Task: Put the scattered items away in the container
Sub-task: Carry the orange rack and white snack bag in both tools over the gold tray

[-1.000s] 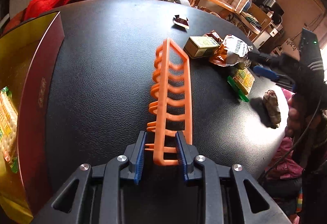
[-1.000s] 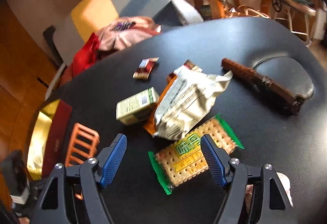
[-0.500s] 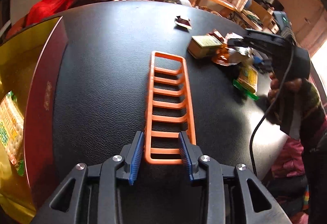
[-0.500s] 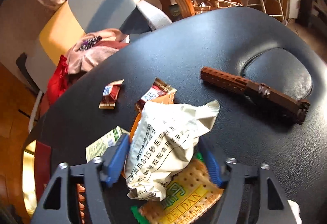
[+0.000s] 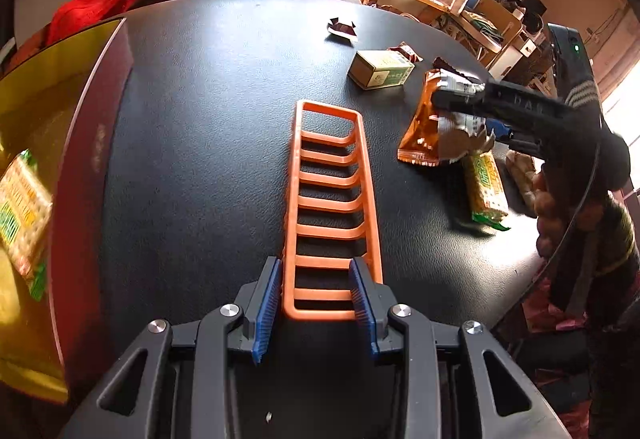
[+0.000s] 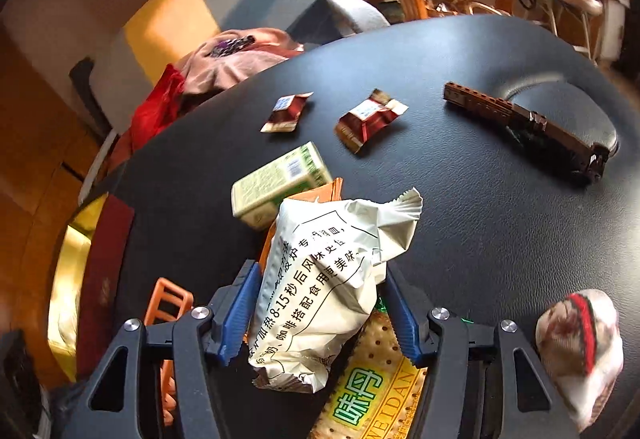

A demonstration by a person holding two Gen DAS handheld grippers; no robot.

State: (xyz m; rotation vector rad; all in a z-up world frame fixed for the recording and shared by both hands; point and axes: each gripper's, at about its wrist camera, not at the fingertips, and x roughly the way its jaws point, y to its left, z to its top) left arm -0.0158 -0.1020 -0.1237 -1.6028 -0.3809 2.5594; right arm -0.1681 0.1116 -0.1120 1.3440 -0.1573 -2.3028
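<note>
An orange plastic rack (image 5: 328, 203) lies flat on the black table (image 5: 200, 119). My left gripper (image 5: 316, 299) stands open, its blue pads on either side of the rack's near end. At the left is the red box (image 5: 92, 159) with a gold inside, holding a cracker pack (image 5: 20, 207). My right gripper (image 6: 320, 315) is closing on a crumpled white and orange snack bag (image 6: 320, 279), and both pads touch its sides. Seen from the left wrist, the right gripper (image 5: 452, 107) sits over that bag (image 5: 424, 131). Another cracker pack (image 6: 372, 379) lies under the bag.
A green carton (image 6: 280, 187) and two small red candy wrappers (image 6: 286, 113) (image 6: 370, 117) lie beyond the bag. A brown brick bar (image 6: 520, 119) rests at the far right. A white and red bundle (image 6: 580, 343) sits near the table's right edge. Clothes cover a chair behind.
The orange rack went from tilted up in my left gripper to flat on the table, and the jaws widened. My right gripper moved forward over the snack bag and narrowed around it.
</note>
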